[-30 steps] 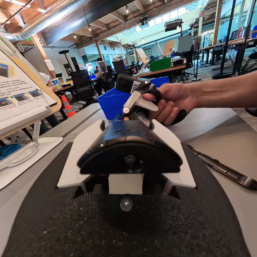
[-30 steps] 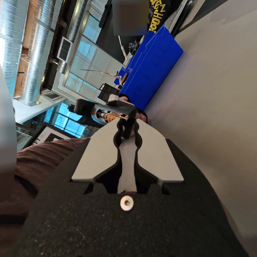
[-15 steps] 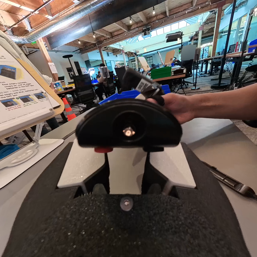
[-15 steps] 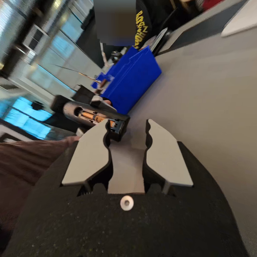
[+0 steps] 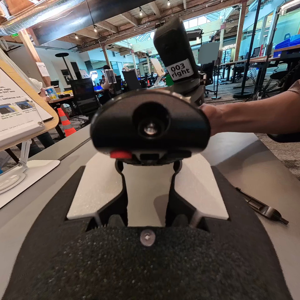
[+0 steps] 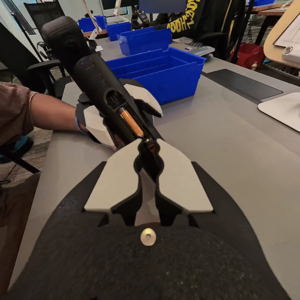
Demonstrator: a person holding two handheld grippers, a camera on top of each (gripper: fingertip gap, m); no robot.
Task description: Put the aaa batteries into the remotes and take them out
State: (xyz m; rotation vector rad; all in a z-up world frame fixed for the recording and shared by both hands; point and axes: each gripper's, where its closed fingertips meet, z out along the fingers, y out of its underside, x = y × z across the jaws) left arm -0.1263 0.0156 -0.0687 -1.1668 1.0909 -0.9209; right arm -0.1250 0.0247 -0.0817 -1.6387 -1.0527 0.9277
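- The right hand-held gripper (image 6: pixel 148 146), spread wide and off to the side half a second ago, has now narrowed around a battery (image 6: pixel 150 143) at the near end of the remote (image 6: pixel 103 95); whether the pads truly clamp it I cannot tell.
- A second, orange battery (image 6: pixel 131 123) lies seated in the open compartment, further up the remote.
- The left hand-held gripper (image 5: pixel 148 164) stays clenched on the remote, holding it above the grey counter (image 6: pixel 227 146) and now pointing its butt end straight at its own camera.
- My reading: the step has moved from approach to handling that near battery, though seating or pulling is unclear.
- In the left wrist view the remote hides the compartment and most of the right gripper.
- A dark cover-like strip (image 5: pixel 263 211) lies on the counter; the blue bin (image 6: pixel 162 76) beyond looks empty, though its floor is partly hidden.
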